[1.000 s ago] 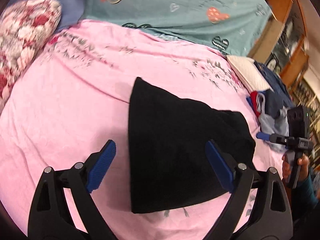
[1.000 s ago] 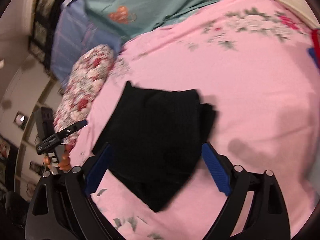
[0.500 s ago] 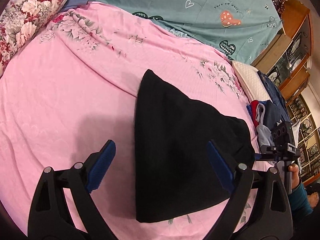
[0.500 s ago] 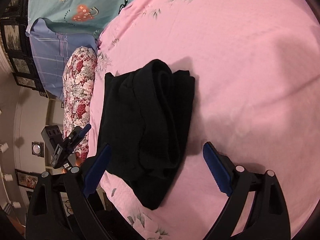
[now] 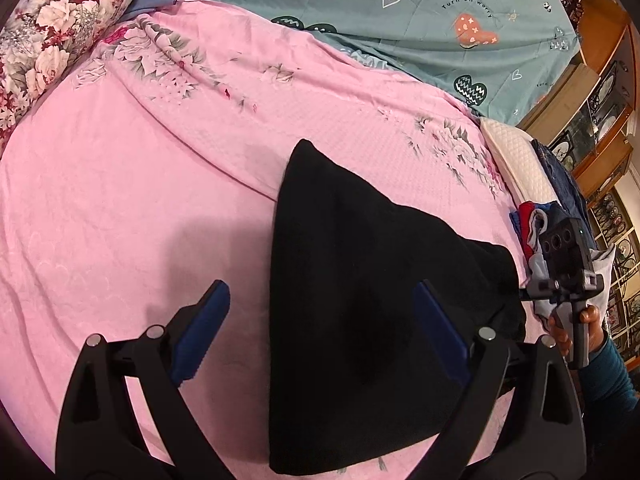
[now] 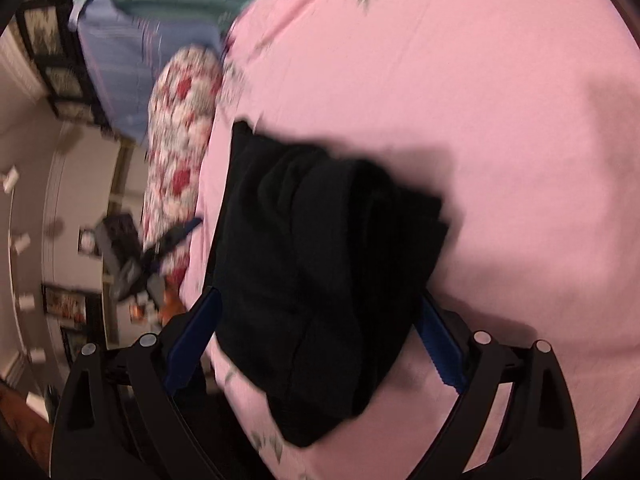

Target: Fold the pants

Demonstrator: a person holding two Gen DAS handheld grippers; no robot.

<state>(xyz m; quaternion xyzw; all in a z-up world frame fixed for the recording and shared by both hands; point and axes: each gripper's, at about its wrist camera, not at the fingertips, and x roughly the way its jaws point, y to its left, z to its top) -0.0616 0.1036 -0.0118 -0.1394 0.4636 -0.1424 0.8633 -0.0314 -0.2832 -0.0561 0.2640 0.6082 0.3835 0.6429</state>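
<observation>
The black pants (image 5: 360, 300) lie folded into a compact bundle on the pink floral bedspread (image 5: 140, 208), near its front edge. From the left wrist view the bundle reads as one smooth slab narrowing to a point at its far end; the blurred right wrist view shows instead the stacked, rolled layers along one side of the pants (image 6: 320, 272). The left gripper (image 5: 320, 336) hangs above the near part of the bundle with its blue-padded jaws wide apart, holding nothing. The right gripper (image 6: 316, 344) is likewise spread wide and empty, straddling the bundle's near end. A floral pillow (image 5: 52, 36) sits at the bedspread's far left, a teal heart-print quilt (image 5: 400, 12) beyond, and a pile of clothes (image 5: 536, 216) to the right.
</observation>
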